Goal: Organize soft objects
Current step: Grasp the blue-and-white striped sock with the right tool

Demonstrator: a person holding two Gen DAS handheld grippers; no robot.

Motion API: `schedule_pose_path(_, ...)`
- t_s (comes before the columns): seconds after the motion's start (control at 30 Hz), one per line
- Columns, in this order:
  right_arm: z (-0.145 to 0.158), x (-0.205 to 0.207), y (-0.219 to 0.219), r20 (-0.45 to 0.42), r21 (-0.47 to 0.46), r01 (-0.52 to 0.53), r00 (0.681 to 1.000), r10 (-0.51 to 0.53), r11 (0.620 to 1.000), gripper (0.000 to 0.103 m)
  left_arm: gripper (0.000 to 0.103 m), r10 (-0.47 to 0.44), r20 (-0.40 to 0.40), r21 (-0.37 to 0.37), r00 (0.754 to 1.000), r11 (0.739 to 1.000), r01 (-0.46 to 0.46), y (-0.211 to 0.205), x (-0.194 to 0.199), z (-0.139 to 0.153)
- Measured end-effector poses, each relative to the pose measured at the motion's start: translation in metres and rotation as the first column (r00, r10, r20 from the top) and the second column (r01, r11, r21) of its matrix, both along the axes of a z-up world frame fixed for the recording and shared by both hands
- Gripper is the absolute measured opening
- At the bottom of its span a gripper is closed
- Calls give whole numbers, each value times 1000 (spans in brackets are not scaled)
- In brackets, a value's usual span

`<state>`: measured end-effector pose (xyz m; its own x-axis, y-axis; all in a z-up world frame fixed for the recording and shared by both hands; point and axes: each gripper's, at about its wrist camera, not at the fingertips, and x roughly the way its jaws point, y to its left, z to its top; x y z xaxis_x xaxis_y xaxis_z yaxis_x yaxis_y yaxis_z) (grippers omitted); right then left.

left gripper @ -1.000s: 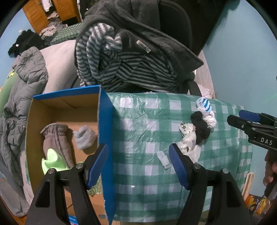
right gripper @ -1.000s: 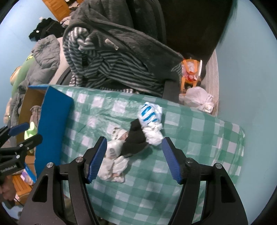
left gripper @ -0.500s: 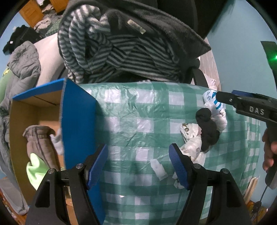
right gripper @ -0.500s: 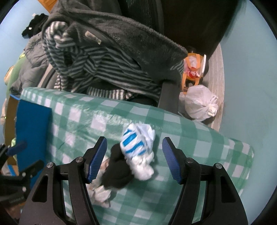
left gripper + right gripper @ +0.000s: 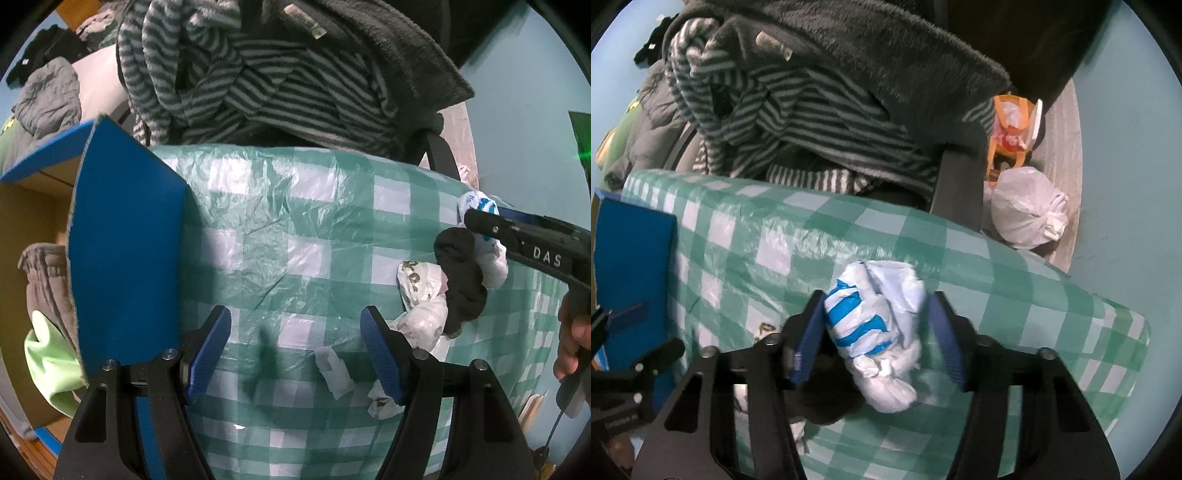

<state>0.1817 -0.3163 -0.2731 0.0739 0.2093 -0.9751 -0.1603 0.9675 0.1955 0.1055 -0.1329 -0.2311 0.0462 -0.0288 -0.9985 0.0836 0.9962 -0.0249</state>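
Right claw closing on the knotted bag

The right gripper [image 5: 877,336] has its jaws closing around the blue-striped plastic bag [image 5: 875,321], not yet pinched. The left gripper [image 5: 295,350] hangs open and empty. Beyond its left finger, the box [image 5: 125,236] holds a few pieces; a black sock [image 5: 461,280] and white bags remain.

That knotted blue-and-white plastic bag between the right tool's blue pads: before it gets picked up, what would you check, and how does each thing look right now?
1. Blue-and-white bag sits between the right tool's pads: ok.
2. Grip finished: not ok; the jaws are closing, and a gap shows at the right pad.
3. Only that bag will be caught: cannot tell; the black sock lies against it by the left pad.
4. Left tool out of the way: ok; it is open over bare checkered tablecloth, with a white scrap between its pads.
5. Cardboard box open to receive things: ok.
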Motion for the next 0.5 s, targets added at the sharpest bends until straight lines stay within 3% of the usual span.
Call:
schedule_pose_path(0.2,1,-14,2,4,-15,-25,1000,25,1000,49,74,16,-28,-12,999,1000,-16,2,-6,-6)
schedule_pose_path(0.5,1,-51,-14,-15,-7,26,1000,-26,1000,49,74,53,-75,-34,996,998,-56,3,-22,-14)
